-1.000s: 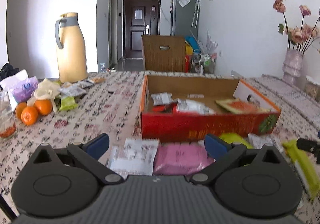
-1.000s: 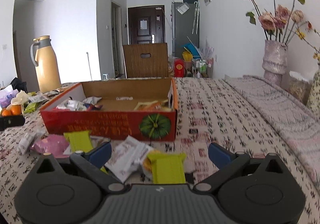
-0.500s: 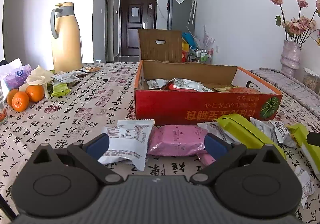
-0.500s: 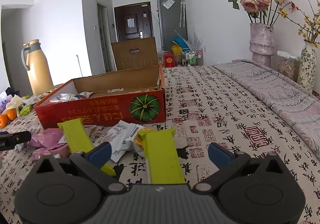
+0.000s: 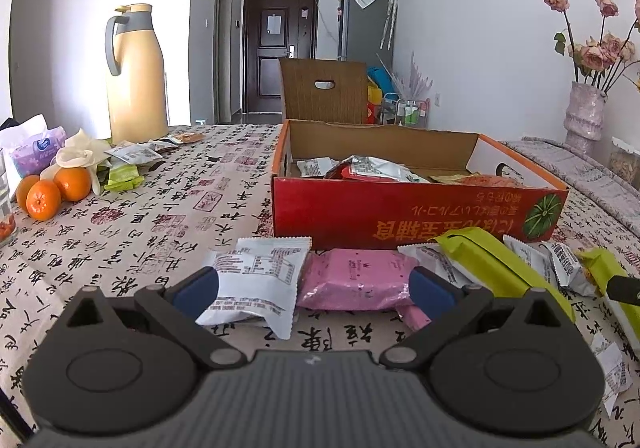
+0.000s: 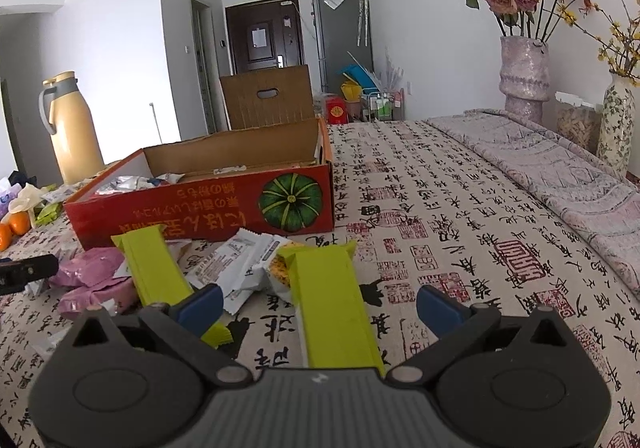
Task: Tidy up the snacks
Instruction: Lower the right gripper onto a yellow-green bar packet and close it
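Observation:
A red cardboard box [image 5: 400, 216] with several snack packets inside stands on the table; it also shows in the right wrist view [image 6: 200, 208]. My left gripper [image 5: 314, 290] is open, low over a white packet [image 5: 256, 280] and a pink packet [image 5: 356, 280] lying between its fingers. My right gripper [image 6: 318, 306] is open around a lime-green bar packet [image 6: 332, 304] that lies flat on the cloth. A second green bar [image 6: 154, 272], white packets [image 6: 236, 264] and pink packets [image 6: 92, 268] lie left of it.
A yellow thermos [image 5: 134, 76], oranges [image 5: 52, 190], tissues [image 5: 36, 152] and more packets [image 5: 132, 156] sit far left. Flower vases [image 6: 524, 76] stand at the right on a folded grey cloth [image 6: 560, 176]. A brown carton [image 5: 324, 90] stands behind the table.
Both grippers have come down lower and closer to the packets in front of the box. The right gripper now has the green bar between its open fingers.

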Demonstrator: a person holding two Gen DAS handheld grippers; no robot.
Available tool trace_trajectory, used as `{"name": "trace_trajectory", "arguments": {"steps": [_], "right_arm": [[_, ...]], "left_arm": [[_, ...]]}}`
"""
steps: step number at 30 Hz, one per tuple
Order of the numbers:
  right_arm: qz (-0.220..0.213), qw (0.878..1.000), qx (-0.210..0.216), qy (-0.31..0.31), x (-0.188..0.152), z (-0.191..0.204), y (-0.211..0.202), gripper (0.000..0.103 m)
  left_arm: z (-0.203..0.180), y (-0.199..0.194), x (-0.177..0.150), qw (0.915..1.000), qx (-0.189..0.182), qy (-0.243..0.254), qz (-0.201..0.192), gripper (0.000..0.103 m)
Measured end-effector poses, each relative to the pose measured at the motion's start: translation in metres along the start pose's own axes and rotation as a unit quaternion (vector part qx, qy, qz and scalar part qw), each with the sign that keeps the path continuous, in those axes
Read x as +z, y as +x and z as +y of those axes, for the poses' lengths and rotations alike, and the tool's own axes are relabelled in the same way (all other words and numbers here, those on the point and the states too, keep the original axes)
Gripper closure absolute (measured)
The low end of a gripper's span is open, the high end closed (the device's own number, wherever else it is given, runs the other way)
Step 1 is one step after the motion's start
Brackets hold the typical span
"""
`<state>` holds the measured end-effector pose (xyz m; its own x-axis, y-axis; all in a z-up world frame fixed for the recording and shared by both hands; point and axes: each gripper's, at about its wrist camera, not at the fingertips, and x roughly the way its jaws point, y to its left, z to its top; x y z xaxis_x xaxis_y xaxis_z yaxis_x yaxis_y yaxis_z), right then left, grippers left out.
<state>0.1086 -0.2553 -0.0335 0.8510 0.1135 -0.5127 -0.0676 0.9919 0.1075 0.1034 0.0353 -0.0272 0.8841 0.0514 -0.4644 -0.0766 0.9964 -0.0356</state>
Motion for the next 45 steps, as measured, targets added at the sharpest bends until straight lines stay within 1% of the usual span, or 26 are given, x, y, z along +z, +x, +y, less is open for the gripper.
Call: {"name": "trace_trajectory", "arguments": {"steps": [3, 5, 9, 11, 12, 13, 14, 16, 17, 26, 30, 35, 41, 45], "right_arm": [[0.004, 1.0, -0.003, 0.001, -0.001, -0.001, 0.001, 0.001], [0.009, 1.0, -0.004, 0.004, -0.002, -0.002, 0.003, 0.007], [0.019, 1.0, 0.0, 0.006, -0.004, -0.004, 0.008, 0.014], [0.028, 1.0, -0.002, 0.006, -0.005, -0.004, 0.012, 0.032], [0.035, 0.999, -0.004, 0.007, -0.006, -0.005, 0.014, 0.037], [0.041, 0.999, -0.006, 0.008, -0.007, -0.006, 0.016, 0.049], [0.047, 0.999, -0.006, 0.009, -0.007, -0.007, 0.018, 0.056], [0.047, 0.999, -0.011, 0.003, -0.008, -0.006, 0.018, 0.06], [0.047, 0.999, -0.011, 0.0, -0.009, -0.005, 0.017, 0.065], [0.034, 0.999, -0.009, -0.006, -0.011, -0.003, 0.011, 0.066], [0.024, 1.0, -0.009, -0.003, -0.009, -0.004, 0.006, 0.066], [0.012, 1.0, -0.01, 0.001, -0.005, -0.008, 0.0, 0.066], [0.005, 1.0, -0.011, 0.007, -0.005, -0.012, -0.002, 0.066], [0.004, 1.0, -0.011, 0.01, -0.006, -0.013, -0.003, 0.066]], "left_arm": [[0.001, 0.0, 0.0, 1.0, -0.001, -0.001, 0.0, 0.0], [0.001, 0.0, 0.001, 1.0, -0.002, -0.003, 0.0, 0.0], [0.001, 0.0, 0.001, 1.0, -0.001, -0.003, 0.001, 0.0], [0.001, 0.0, 0.001, 1.0, -0.001, -0.003, 0.002, 0.0], [0.001, 0.0, 0.001, 1.0, -0.001, -0.003, 0.002, 0.0], [0.001, 0.0, 0.001, 1.0, -0.002, -0.003, 0.002, 0.0], [0.001, 0.0, 0.001, 1.0, -0.001, -0.003, 0.002, 0.0], [0.001, 0.0, 0.001, 1.0, -0.001, -0.003, 0.002, 0.0], [0.001, 0.0, 0.001, 1.0, -0.001, -0.003, 0.002, 0.0], [0.001, 0.0, 0.001, 1.0, 0.001, -0.004, 0.002, 0.0], [0.005, 0.001, 0.003, 0.9999, 0.006, -0.013, 0.01, 0.0], [0.017, 0.003, 0.011, 0.999, 0.004, -0.03, 0.032, 0.0], [0.027, 0.013, 0.021, 0.998, 0.027, -0.006, 0.056, 0.0], [0.039, 0.025, 0.027, 0.9958, 0.035, -0.003, 0.084, 0.0]]}}
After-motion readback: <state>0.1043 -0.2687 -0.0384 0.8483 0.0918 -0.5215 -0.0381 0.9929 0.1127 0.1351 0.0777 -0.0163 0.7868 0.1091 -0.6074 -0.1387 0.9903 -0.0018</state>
